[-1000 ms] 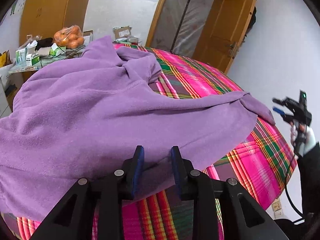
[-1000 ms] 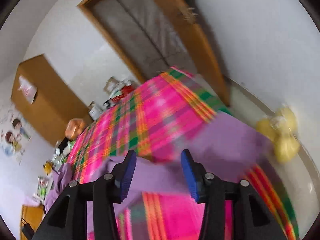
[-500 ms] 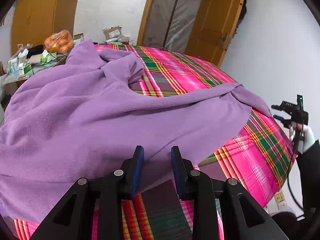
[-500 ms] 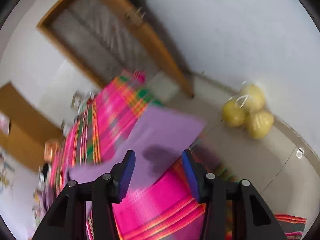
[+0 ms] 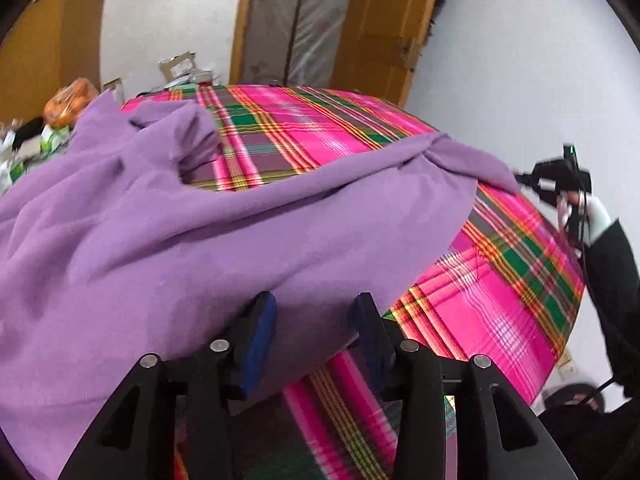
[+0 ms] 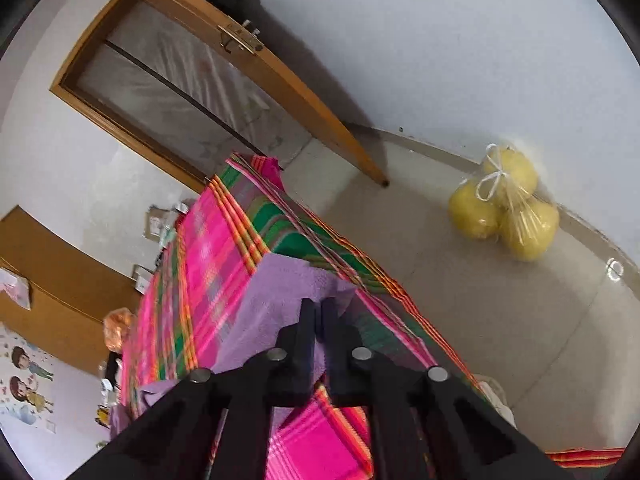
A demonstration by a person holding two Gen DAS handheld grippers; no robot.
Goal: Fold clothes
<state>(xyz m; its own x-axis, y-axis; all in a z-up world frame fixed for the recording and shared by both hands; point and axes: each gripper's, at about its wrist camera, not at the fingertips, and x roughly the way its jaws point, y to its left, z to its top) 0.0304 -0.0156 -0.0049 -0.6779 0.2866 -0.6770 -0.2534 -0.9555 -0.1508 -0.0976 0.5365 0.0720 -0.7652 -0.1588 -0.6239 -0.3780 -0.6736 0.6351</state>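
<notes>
Since the earlier frame the right gripper has been swinging down from above the plaid cloth onto the corner of the purple garment, and its fingers have just been closing, so that they are now lying pinched together on the garment's sleeve end, at the edge of the table; the left gripper has been sliding along the near hem while its fingers have just been opening, and they are now standing well apart with the hem lying between them, not pressed; beyond these fingers the garment is spreading crumpled over the pink-and-green plaid cloth; to the right of the closed fingers, well apart, a bag of yellow fruit is sitting on the floor by the wall.
</notes>
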